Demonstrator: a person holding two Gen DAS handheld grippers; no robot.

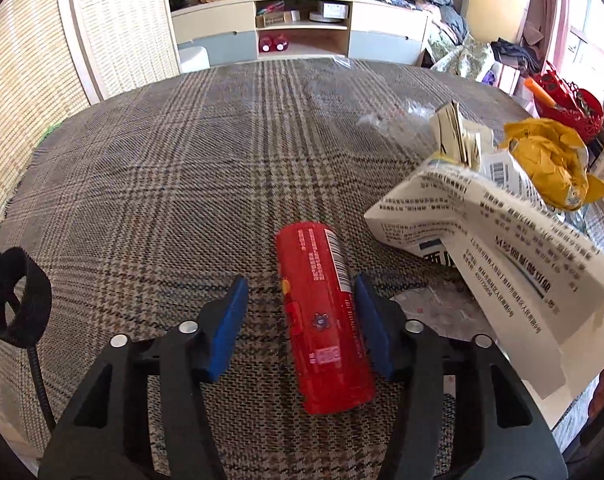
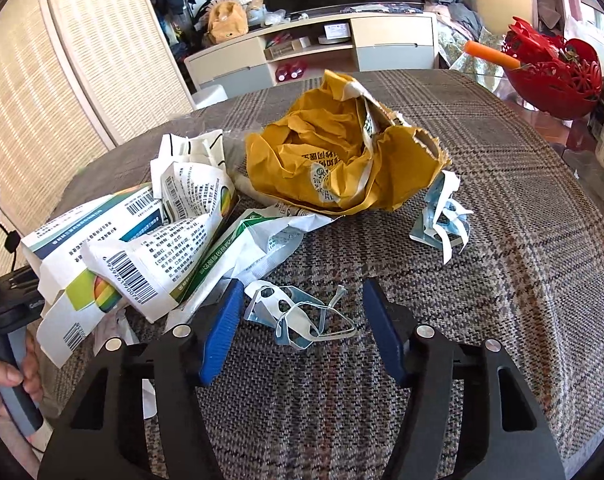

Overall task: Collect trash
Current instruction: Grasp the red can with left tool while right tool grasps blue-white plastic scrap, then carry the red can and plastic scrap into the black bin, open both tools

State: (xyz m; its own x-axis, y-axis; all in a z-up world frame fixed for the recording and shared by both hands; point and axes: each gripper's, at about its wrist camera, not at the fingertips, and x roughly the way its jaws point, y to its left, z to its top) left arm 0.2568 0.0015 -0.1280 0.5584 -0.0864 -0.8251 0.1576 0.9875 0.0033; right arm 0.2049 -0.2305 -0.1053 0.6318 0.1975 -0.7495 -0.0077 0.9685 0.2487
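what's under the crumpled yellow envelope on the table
The yellow envelope lies partly on a white and green bag and on the plaid tablecloth. Whatever lies under its middle is covered.

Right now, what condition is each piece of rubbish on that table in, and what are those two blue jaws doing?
red can: lying on its side between the left jaws, one pad touching, not clamped.
left gripper: open.
yellow envelope: torn open, crumpled.
medicine boxes: flattened, ripped, heaped.
white plastic strip: tangled, flat on the cloth between the right jaws, untouched.
right gripper: open.
blue-white wrapper: shredded.
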